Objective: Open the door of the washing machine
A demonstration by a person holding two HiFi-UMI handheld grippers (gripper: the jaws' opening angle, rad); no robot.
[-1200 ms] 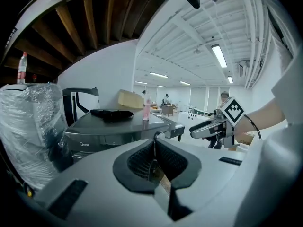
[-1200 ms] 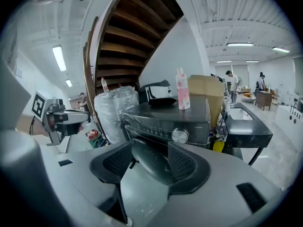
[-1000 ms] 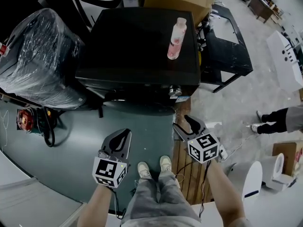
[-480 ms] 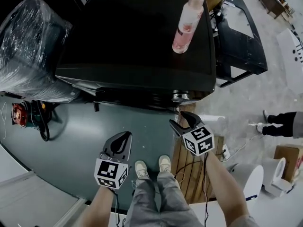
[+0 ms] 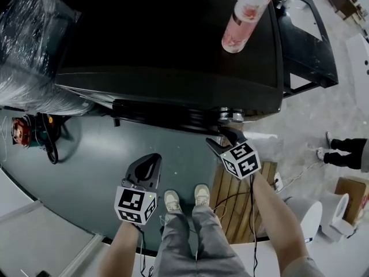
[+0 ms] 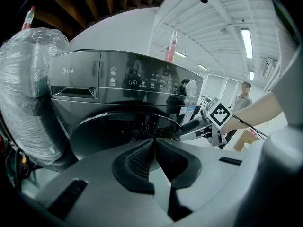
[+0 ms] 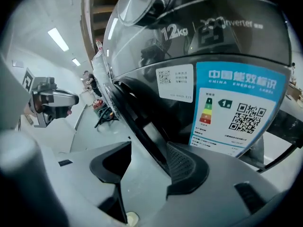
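Right gripper (image 7: 147, 157) spread wide astride the door (image 7: 136, 112) rim at the washing machine (image 5: 173, 39) front, left gripper (image 6: 154, 145) closed on nothing; a shallow bite could slip off the slick rim, and a yank could tip the bottle (image 5: 247, 13).

Left claw (image 6: 154, 148): jaws together, nothing between them. Directly ahead stands a dark front-loading washing machine (image 6: 118, 86), its round door (image 6: 113, 126) closed just beyond the claw tips. Control knob (image 6: 189, 86) lies above and to the right, detergent drawer (image 6: 75, 91) above and to the left. A pink bottle (image 6: 171, 48) stands upright on top. Right claw (image 6: 182, 130) sits at the door's right edge. A plastic-wrapped bundle (image 6: 26, 89) lies to the left.
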